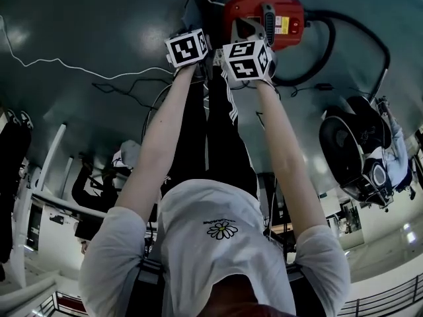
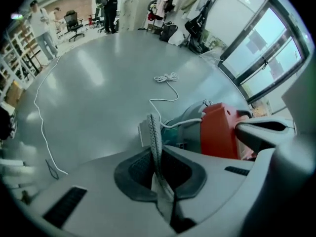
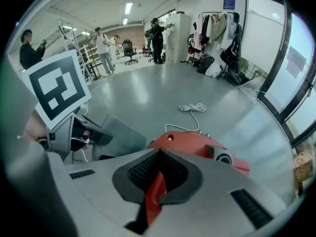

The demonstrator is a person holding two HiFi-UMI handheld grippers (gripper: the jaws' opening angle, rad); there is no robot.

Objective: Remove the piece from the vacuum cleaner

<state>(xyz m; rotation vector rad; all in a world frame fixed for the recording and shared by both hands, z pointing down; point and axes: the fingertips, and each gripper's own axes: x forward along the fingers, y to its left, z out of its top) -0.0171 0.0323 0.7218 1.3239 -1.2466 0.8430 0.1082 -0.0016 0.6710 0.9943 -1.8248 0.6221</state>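
Note:
The red vacuum cleaner (image 1: 263,13) stands on the grey floor in front of me, with both marker cubes close against its near side. In the left gripper view my left gripper (image 2: 156,155) is shut on a thin grey-white mesh piece (image 2: 154,132) that stands up edgewise between the pads, just beside the vacuum's red body (image 2: 220,131). In the right gripper view my right gripper (image 3: 158,171) is shut on a red edge (image 3: 156,192) of the vacuum's housing (image 3: 197,145). The left gripper's marker cube (image 3: 56,87) sits close at that view's left.
A black hose (image 1: 332,37) loops from the vacuum to the right. A second dark machine (image 1: 357,147) lies on the floor at right. A coiled white cable (image 2: 167,77) lies beyond the vacuum. People (image 3: 102,47), a clothes rack (image 3: 219,43) and glass walls (image 2: 256,53) ring the room.

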